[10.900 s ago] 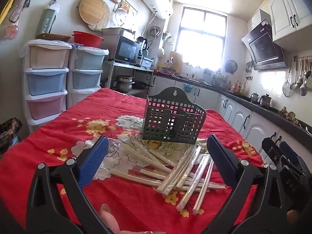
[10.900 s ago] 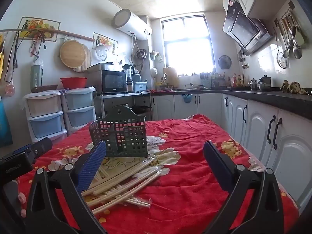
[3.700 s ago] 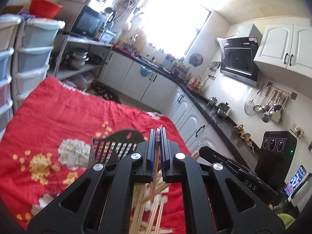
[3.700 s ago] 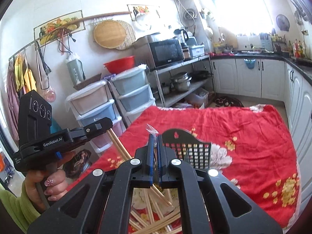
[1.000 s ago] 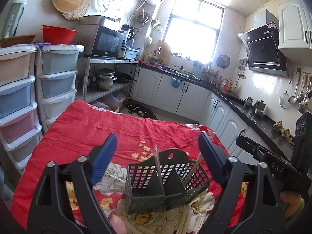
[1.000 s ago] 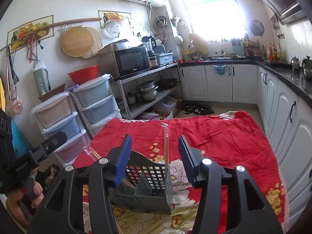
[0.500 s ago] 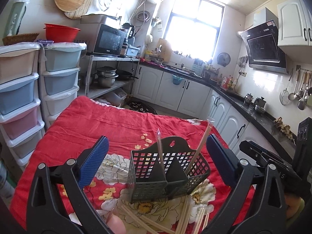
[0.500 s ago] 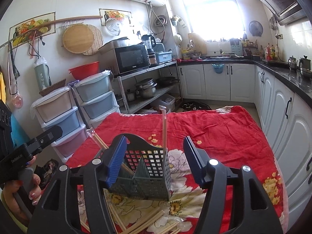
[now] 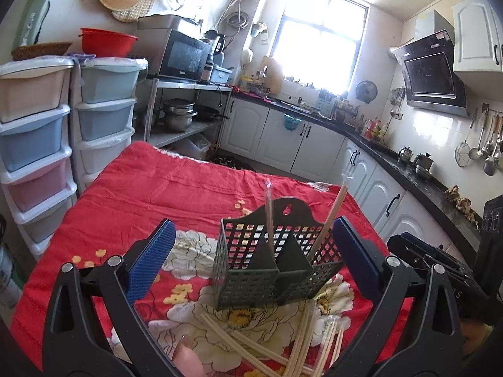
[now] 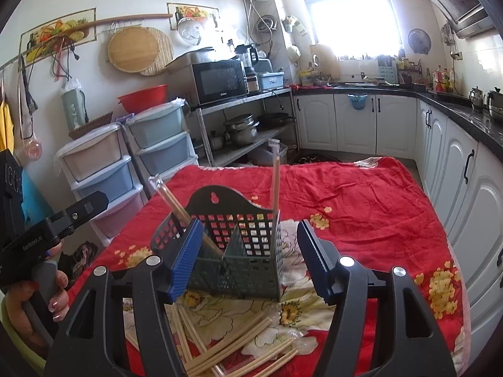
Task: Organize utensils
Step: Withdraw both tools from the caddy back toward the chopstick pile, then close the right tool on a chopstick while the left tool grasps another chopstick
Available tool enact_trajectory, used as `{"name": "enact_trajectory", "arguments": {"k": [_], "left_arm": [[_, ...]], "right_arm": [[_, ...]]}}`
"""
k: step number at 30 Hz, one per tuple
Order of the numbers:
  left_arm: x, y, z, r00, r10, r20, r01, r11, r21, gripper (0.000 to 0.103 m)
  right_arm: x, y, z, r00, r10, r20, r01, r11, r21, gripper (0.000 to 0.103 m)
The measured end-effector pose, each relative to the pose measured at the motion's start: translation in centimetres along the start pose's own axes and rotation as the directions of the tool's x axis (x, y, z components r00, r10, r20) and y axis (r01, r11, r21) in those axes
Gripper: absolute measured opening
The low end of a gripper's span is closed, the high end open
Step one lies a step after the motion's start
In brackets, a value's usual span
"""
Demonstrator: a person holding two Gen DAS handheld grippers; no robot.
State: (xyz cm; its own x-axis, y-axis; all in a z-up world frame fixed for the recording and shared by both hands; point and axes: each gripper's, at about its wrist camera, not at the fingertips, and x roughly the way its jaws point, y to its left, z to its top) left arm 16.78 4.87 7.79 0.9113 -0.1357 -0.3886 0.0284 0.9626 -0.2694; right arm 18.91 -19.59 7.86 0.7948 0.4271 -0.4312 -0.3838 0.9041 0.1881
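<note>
On a red floral cloth (image 9: pixel 176 194), the left gripper (image 9: pixel 251 260) stands wide open and empty. The dark green perforated utensil basket (image 9: pixel 276 267) holds two wrapped chopstick pairs (image 9: pixel 330 216), one per compartment. Loose wrapped chopsticks (image 10: pixel 239 345) lie before it. The right gripper (image 10: pixel 248 257) is released, holding nothing.

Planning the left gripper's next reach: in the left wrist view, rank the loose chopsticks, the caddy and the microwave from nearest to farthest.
1. Loose chopsticks, on the cloth just below the left gripper.
2. Caddy, straight ahead between the fingers.
3. Microwave, far left on the shelf.
</note>
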Motion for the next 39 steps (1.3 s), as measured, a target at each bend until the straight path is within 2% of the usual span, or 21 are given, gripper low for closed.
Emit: {"name": "enact_trajectory", "arguments": {"k": [23, 39], "left_arm": [[0.4, 2.7, -3.8, 0.995, 0.042, -0.090, -0.047, 0.997, -0.057, 0.092], [1.6, 3.4, -6.4, 0.983, 0.074, -0.169, -0.084, 0.995, -0.053, 0.092]], "right_arm": [[0.3, -0.5, -3.7, 0.995, -0.018, -0.098, 0.019, 1.000, 0.005, 0.061], [1.3, -0.6, -6.3, 0.984, -0.022, -0.179, 0.020, 1.000, -0.011, 0.061]]}}
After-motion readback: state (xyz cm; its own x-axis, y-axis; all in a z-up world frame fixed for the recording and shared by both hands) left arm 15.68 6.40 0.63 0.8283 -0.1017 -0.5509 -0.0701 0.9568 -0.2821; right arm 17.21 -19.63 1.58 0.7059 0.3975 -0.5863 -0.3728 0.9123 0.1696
